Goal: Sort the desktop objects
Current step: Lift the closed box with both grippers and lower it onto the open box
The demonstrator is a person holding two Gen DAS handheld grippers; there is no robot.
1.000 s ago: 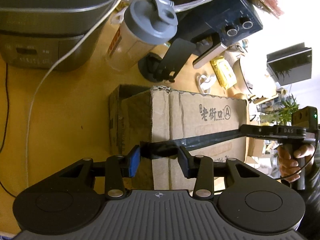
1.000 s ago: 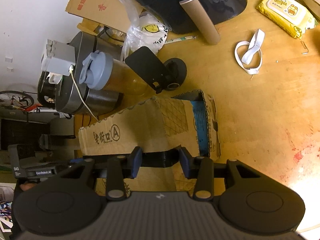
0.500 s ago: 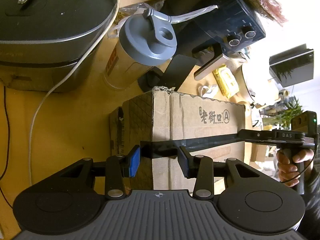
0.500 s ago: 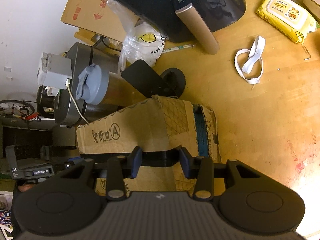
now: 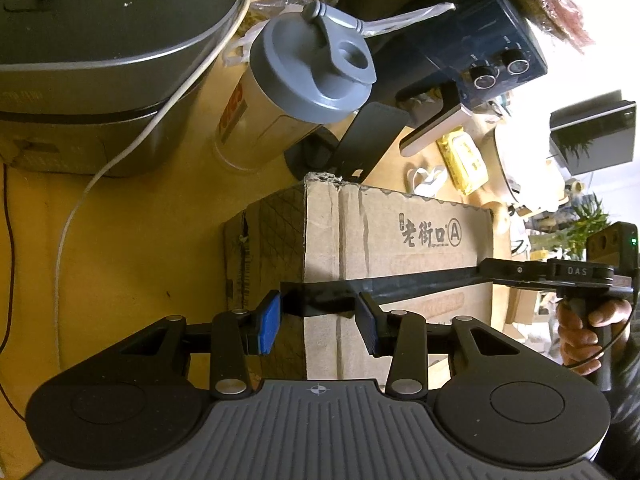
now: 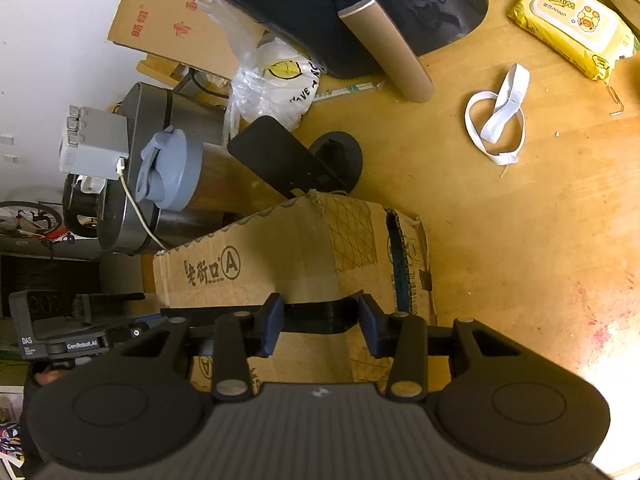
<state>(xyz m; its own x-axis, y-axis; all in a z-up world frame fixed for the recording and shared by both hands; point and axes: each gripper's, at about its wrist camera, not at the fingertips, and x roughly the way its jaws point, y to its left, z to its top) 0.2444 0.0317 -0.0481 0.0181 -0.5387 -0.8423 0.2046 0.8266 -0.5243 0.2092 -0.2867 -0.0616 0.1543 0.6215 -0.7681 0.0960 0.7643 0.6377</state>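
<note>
A long flat black bar (image 5: 420, 280) runs across the front of a brown cardboard box (image 5: 400, 232) with printed characters. My left gripper (image 5: 318, 308) is shut on one end of the bar, blue pads pressing it. In the right wrist view my right gripper (image 6: 320, 316) is shut on the other end of the same bar (image 6: 200, 314), against the box (image 6: 280, 256). A hand (image 5: 580, 320) holds the right gripper's handle at the far right of the left wrist view. The box's underside is hidden.
Behind the box stand a shaker bottle with a grey lid (image 6: 172, 168), a black phone stand (image 6: 288, 160), a rice cooker (image 5: 100, 60) with a white cable (image 5: 120, 152), and a dark air fryer (image 6: 360, 0). A white elastic band (image 6: 498, 120) and yellow wipes (image 6: 572, 24) lie on the wooden desk.
Both grippers, still holding the bar, have shifted toward the back of the desk. The box now stands closer to the phone stand and bottle, which loom larger.
</note>
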